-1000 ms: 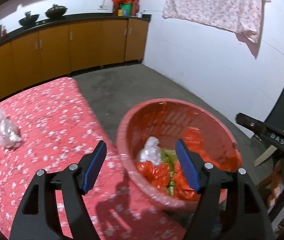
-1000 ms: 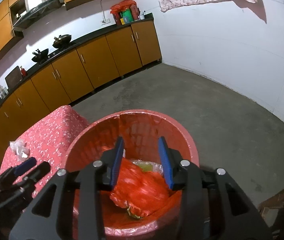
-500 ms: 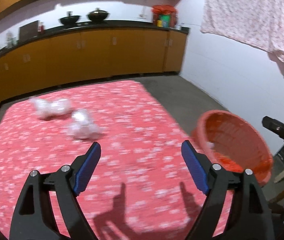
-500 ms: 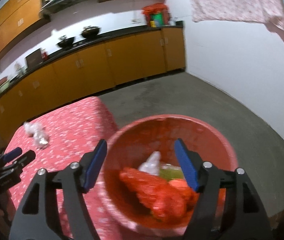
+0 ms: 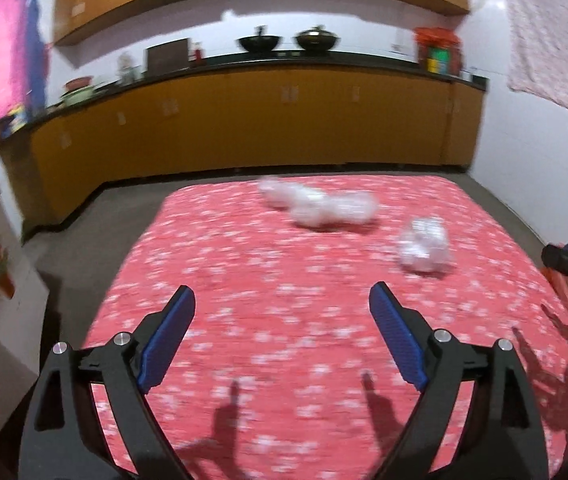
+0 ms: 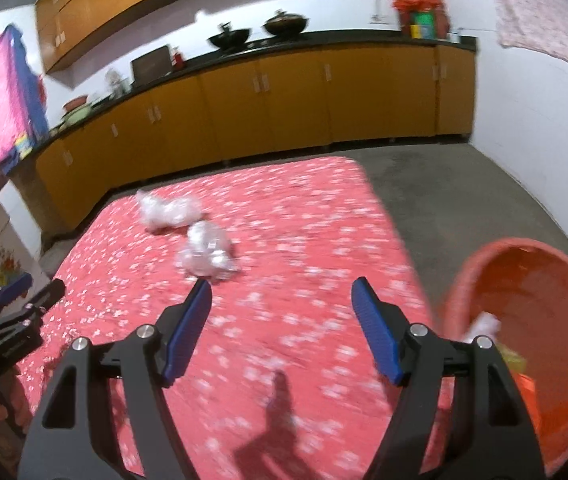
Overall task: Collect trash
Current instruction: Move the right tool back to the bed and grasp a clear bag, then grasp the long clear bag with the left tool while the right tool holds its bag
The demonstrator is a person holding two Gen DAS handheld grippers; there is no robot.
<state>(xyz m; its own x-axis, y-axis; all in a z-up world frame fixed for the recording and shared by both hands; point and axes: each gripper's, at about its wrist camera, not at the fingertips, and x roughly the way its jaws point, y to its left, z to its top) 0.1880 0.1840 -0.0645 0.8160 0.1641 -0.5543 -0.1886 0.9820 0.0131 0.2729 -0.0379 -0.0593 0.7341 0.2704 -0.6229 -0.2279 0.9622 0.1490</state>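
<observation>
You are between pickups: both claws are over the table with the red, white-flowered cloth [image 5: 243, 280], and the next scraps to collect lie ahead of you. In my judgement the step in hand is the reach toward the remaining trash, with the deposit into the round red plastic basket [image 6: 544, 280] to follow.

Two lots of trash sit on the cloth. The long clump of crumpled clear plastic wrap [image 5: 316, 206] lies toward the far edge of the table. The smaller ball of crumpled clear plastic [image 5: 424, 246] lies nearer you and to its right, a little apart from it. In the right wrist view that ball [image 6: 205, 254] sits just beyond the tip of the claw's left pad. The basket stands at the right edge of the table and already has white, green and orange scraps in its bottom.

Your left gripper [image 5: 281, 338] is spread wide and its jaws are opening; nothing is between them, only bare cloth below. Your right gripper [image 6: 279, 328] is also released and empty, touching nothing.

For the next move, bring each claw forward and down so that the pads straddle one clump, then close. The plastic is light and springy, so it may slip or skid on the cloth if you nudge it before closing.
</observation>
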